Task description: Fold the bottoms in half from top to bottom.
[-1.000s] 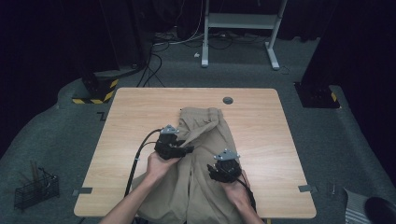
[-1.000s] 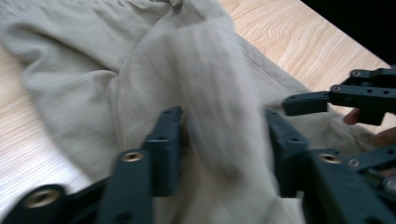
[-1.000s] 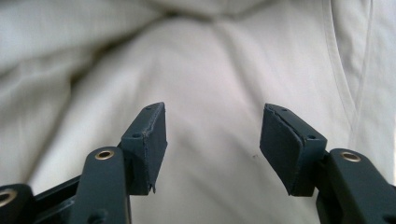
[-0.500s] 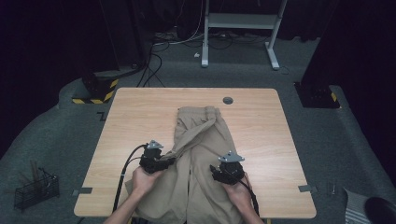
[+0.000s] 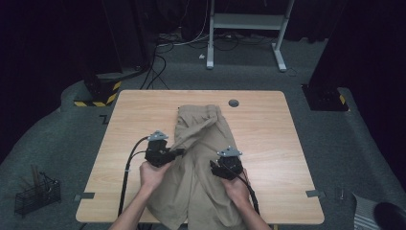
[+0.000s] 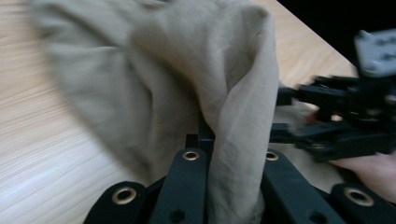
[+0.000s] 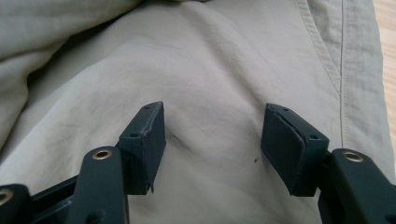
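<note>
A pair of khaki trousers (image 5: 196,125) lies lengthwise on the wooden table (image 5: 273,139), with one end hanging over the near edge. My left gripper (image 5: 180,153) is at their left side, shut on a raised fold of the cloth (image 6: 238,93); the fabric runs down between its jaws (image 6: 229,156). In the left gripper view the right gripper (image 6: 338,122) sits close by at the right. My right gripper (image 5: 218,166) rests over the trousers' right half. It is open, its pads (image 7: 145,140) spread just above flat fabric (image 7: 210,70) with nothing between them.
A round cable hole (image 5: 233,103) sits near the table's far edge. The left gripper's cable (image 5: 128,165) loops over the table's left part. On the floor stand a wire basket (image 5: 36,194) at the near left and a white desk frame (image 5: 249,24) behind.
The left gripper, holding the fold, first pulled left and toward the person, then came back forward and right. The fold followed it. The right gripper has barely moved.
</note>
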Demonstrator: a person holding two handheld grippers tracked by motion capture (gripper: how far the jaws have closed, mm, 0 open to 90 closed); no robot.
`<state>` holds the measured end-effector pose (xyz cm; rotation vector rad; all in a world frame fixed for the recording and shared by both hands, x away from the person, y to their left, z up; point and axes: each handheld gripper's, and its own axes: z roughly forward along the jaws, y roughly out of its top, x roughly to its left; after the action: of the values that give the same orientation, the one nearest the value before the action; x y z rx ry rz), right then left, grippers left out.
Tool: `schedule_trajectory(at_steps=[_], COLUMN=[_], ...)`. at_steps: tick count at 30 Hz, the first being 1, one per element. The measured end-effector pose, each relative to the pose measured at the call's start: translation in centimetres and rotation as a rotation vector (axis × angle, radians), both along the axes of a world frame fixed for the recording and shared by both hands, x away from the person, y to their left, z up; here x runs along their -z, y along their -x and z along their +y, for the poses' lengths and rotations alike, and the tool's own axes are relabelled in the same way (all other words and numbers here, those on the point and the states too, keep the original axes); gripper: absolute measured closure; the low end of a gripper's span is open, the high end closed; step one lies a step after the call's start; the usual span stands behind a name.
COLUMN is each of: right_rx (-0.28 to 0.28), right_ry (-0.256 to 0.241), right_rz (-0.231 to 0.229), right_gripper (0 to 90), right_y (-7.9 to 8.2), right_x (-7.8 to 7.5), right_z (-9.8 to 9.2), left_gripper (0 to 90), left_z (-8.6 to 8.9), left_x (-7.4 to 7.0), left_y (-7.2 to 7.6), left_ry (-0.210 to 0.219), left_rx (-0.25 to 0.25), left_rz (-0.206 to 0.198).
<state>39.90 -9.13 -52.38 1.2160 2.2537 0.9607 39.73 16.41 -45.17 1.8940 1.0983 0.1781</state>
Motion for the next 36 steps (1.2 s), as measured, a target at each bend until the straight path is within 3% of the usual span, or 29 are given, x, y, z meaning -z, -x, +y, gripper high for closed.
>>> schedule_trajectory(at_steps=[3,7,9,12,15,19,21,24,25,29,31,35,36], right_rx=[-0.001,0.0,-0.004,-0.031,-0.053,-0.082,-0.089,-0.081,-0.084,-0.087,-0.087,-0.053,-0.045], right_ry=[0.001,-0.001,-0.007,0.005,-0.02,-0.026,-0.014,0.001,-0.009,-0.006,-0.006,-0.007,-0.008], right_rz=[0.001,0.002,0.007,0.025,-0.001,0.005,0.003,0.032,0.013,0.005,0.004,0.005,0.006], right_gripper=[39.8,39.7,39.1,38.9,39.3,39.3,39.4,39.4,39.7,39.1,38.8,38.8,38.8], right_y=[-0.9,-1.2,-1.2,-1.1,0.3,2.5,3.6,4.4,4.5,4.0,3.5,2.0,1.6], right_x=[0.0,0.0,0.0,-0.3,-1.1,-1.6,-1.3,-0.2,-0.1,0.0,0.0,0.0,0.0], right_z=[0.3,0.4,0.4,0.0,-1.0,-2.5,-3.2,-4.1,-4.2,-3.9,-3.5,-2.9,-2.8], left_gripper=[86.9,86.0,79.2,64.5,46.9,37.6,35.4,34.9,34.9,34.8,34.9,35.0,34.5], left_z=[-2.0,-4.9,-5.7,-6.1,-4.8,-2.4,-1.3,-0.1,0.1,0.4,0.2,0.1,0.4], left_x=[0.8,2.9,3.4,3.0,1.9,1.2,1.4,2.8,3.4,6.0,6.5,6.7,6.8], left_y=[-0.6,-1.7,-2.0,-1.2,0.5,2.9,3.9,5.2,5.3,4.8,4.1,2.0,1.0], left_ry=[-0.01,-0.099,-0.144,-0.192,-0.2,-0.189,-0.194,-0.236,-0.255,-0.287,-0.295,-0.341,-0.332], left_rx=[0.026,0.06,0.052,0.074,0.041,-0.013,-0.039,-0.076,-0.084,-0.119,-0.141,-0.146,-0.161], left_rz=[0.033,0.081,0.07,0.017,-0.036,-0.082,-0.081,-0.03,-0.013,0.033,-0.014,-0.044,-0.052])
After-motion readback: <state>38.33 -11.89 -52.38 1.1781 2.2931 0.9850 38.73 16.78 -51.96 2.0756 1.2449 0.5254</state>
